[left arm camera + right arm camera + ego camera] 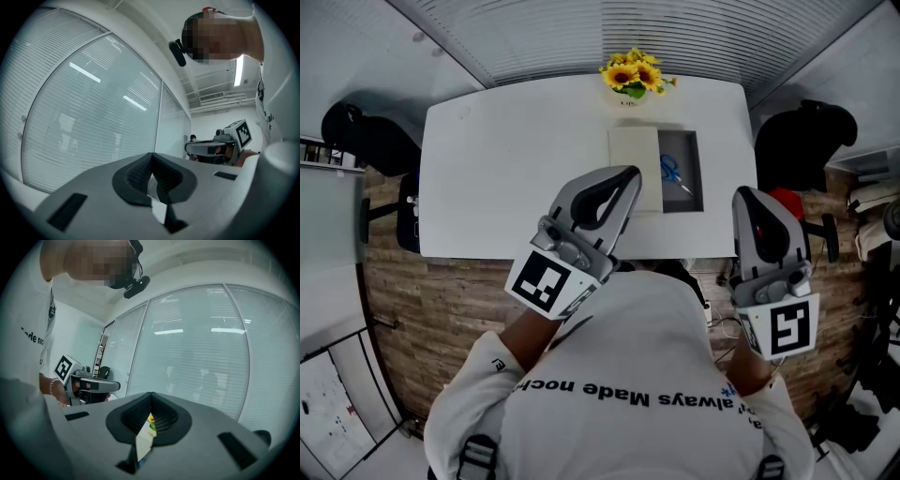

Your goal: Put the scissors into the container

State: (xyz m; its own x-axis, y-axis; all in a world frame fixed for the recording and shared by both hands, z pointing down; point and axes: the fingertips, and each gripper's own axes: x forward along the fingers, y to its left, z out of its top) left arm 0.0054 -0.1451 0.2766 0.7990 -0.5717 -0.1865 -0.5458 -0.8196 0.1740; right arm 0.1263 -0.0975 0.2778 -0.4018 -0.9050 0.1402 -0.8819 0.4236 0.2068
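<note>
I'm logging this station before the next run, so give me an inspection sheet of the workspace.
Surface: white table, no spills seen.
Job's things: blue scissors lying inside the dark container.
Clutter: cream panel touching the container's left side; sunflowers at the far edge.
Grippers: left gripper and right gripper both shut, holding nothing, raised near the person.
Cables: nothing seen on the table.
Surroundings: black chairs at both table ends, wood floor, blinds behind.
</note>
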